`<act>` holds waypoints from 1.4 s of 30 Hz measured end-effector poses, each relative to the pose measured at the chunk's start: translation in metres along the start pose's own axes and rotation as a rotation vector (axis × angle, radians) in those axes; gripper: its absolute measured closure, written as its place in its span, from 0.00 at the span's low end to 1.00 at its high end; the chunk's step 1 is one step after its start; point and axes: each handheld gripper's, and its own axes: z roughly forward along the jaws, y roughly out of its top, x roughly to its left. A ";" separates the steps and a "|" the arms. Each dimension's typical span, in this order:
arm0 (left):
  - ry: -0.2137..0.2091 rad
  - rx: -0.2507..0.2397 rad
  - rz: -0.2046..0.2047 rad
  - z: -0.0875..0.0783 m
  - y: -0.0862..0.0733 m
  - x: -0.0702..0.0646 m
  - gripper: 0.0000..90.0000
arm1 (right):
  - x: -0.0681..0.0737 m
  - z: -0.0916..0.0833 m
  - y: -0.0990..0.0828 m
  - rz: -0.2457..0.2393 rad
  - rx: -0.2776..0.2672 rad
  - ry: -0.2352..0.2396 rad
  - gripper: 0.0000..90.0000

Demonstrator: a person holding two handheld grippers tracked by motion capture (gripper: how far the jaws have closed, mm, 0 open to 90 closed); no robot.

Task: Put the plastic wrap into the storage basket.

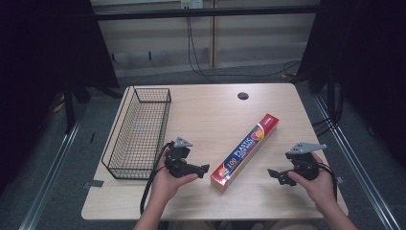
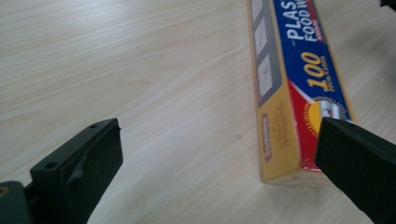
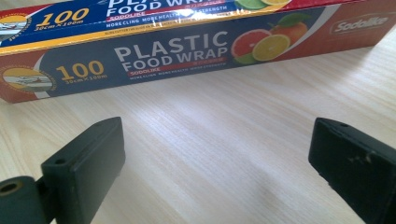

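A pale wooden table [image 1: 210, 115] stands in a dim room, dark curtains at both sides and cables trailing down the wall behind it. A small black round spot [image 1: 242, 96] marks the table's far edge.

Taking the box [image 1: 245, 149] of plastic food wrap as the landmark: it lies flat near the table's middle, set diagonally, its near end pointing toward the person and its red far end angled away to the right. Well to the left of the box, a black wire basket [image 1: 139, 132] sits along the table's left side, running front to back.

Between basket and box, the person's left hand [image 1: 165, 182] holds the left gripper [image 1: 203, 168], which points right toward the box's near end and stops just short of it. In the left gripper view its jaws stand wide apart with nothing between them but bare table; the box's near end [image 2: 299, 88] lies ahead beside the right jaw, which overlaps its corner in the picture, though contact cannot be told.

To the right of the box, the right hand [image 1: 318, 184] holds the right gripper [image 1: 274, 175], aimed left at the box's long side and apart from it. Its jaws are likewise spread wide and grip nothing. The right gripper view looks across bare wood to the box [image 3: 187, 46], whose side reads "PLASTIC FOOD WRAP" and "100" beside pictured citrus slices.
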 end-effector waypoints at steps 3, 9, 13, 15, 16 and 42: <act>-0.013 -0.003 -0.005 0.000 0.003 -0.002 0.01 | -0.001 -0.002 0.001 -0.005 -0.007 -0.004 0.04; -0.022 0.025 -0.002 0.001 0.007 -0.002 0.02 | -0.003 -0.005 -0.001 -0.014 -0.012 0.000 0.05; -0.029 0.028 -0.011 0.003 0.014 -0.003 0.02 | -0.005 -0.006 -0.001 -0.005 -0.013 0.005 0.05; -0.031 0.031 -0.006 0.004 0.018 -0.002 0.02 | -0.006 -0.007 -0.001 -0.004 -0.020 0.002 0.05; -0.035 0.034 -0.002 0.004 0.021 -0.002 0.02 | -0.006 -0.007 -0.001 -0.002 -0.020 0.003 0.05; -0.048 0.056 0.040 0.021 0.060 -0.014 0.13 | -0.007 -0.006 -0.001 -0.031 -0.017 0.020 0.06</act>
